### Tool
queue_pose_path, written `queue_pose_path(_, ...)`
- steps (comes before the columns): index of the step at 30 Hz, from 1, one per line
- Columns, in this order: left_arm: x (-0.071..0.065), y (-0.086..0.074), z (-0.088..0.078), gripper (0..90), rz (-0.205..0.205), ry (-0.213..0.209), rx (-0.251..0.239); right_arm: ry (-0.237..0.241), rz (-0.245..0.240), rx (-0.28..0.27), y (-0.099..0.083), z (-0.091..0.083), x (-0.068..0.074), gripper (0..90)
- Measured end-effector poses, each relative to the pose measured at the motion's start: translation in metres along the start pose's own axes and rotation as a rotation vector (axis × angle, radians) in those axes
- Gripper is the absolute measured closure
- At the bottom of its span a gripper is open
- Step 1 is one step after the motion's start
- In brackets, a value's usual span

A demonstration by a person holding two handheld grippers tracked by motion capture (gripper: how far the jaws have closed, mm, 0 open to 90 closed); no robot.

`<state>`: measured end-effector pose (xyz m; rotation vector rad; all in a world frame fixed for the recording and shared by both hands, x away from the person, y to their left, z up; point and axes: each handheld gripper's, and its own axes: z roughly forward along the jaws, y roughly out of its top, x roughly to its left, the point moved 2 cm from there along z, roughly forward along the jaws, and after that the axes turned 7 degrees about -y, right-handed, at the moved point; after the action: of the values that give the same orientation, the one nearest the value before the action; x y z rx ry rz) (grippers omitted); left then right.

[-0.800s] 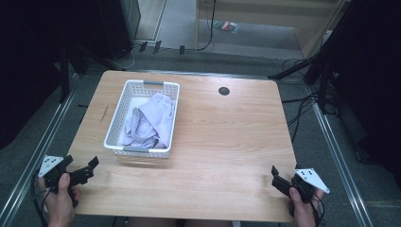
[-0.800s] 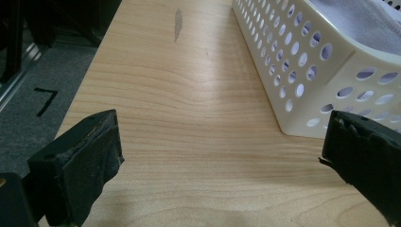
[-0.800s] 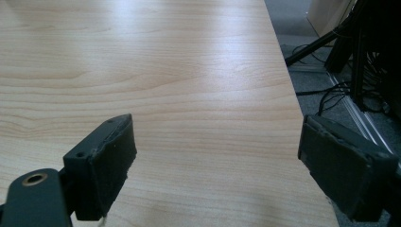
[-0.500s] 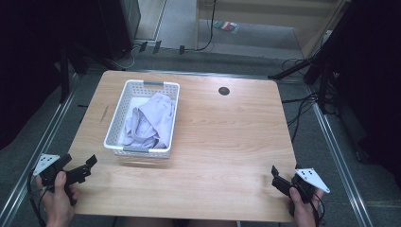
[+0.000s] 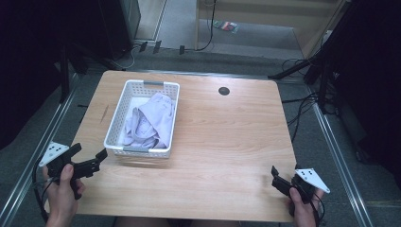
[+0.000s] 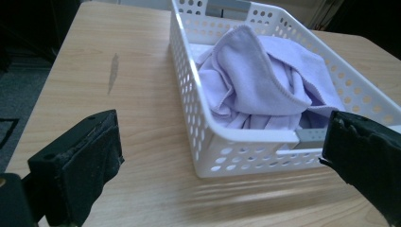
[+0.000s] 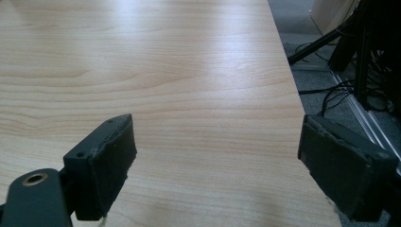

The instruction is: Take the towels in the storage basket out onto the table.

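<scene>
A wooden desk (image 5: 227, 142) seen from above, with a white perforated plastic basket (image 5: 124, 109) as the main landmark, standing on the desk's left half.

To the left of the basket and nearer the person, the left gripper (image 5: 88, 161) is held in the person's left hand (image 5: 64, 189) at the desk's near left corner. Its black fingers (image 5: 100, 154) are spread apart and grasp nothing; they point toward the basket's near end, and the closest fingertip lies just beside the basket's near left corner. In the left gripper view the two fingers frame that corner of the basket, one over bare wood to its left, the other in front of its near wall.

Left of the basket, a short dark streak (image 5: 104, 113) marks the wood.

Inside the basket lies a crumpled pale lilac cloth (image 5: 153, 120), bunched toward the basket's right side and near end, with a folded edge rising above the rim in the left gripper view (image 6: 255, 75).

Right of the basket and toward the far edge, a small round dark hole (image 5: 224, 91) is set into the desk.

Well to the right of the basket, at the desk's near right corner, the right gripper (image 5: 279, 182) is held in the person's right hand (image 5: 302, 208). Its fingers (image 7: 101, 163) are released, spread wide over bare wood, empty, with the desk's right edge and floor cables (image 7: 340, 94) beyond.
</scene>
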<state>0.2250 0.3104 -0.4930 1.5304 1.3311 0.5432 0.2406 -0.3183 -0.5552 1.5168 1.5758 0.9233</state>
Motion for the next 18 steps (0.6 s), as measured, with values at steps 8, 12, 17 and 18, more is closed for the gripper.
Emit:
queue_pose_path(8,-0.022,0.022,0.025,0.0,0.034,0.006,0.073,0.006,-0.005,0.003,0.0,0.001,0.0,12.2)
queue_pose_path(12,-0.031,0.037,0.04,0.0,0.048,-0.006,0.122,0.006,-0.004,0.003,0.0,0.001,0.0,12.2)
queue_pose_path(17,-0.041,0.053,0.058,0.0,0.054,-0.006,0.182,0.005,-0.003,0.003,0.0,0.001,0.0,12.2)
queue_pose_path(18,-0.043,0.056,0.061,0.0,0.06,-0.007,0.191,0.005,-0.003,0.003,0.0,0.001,0.0,12.2)
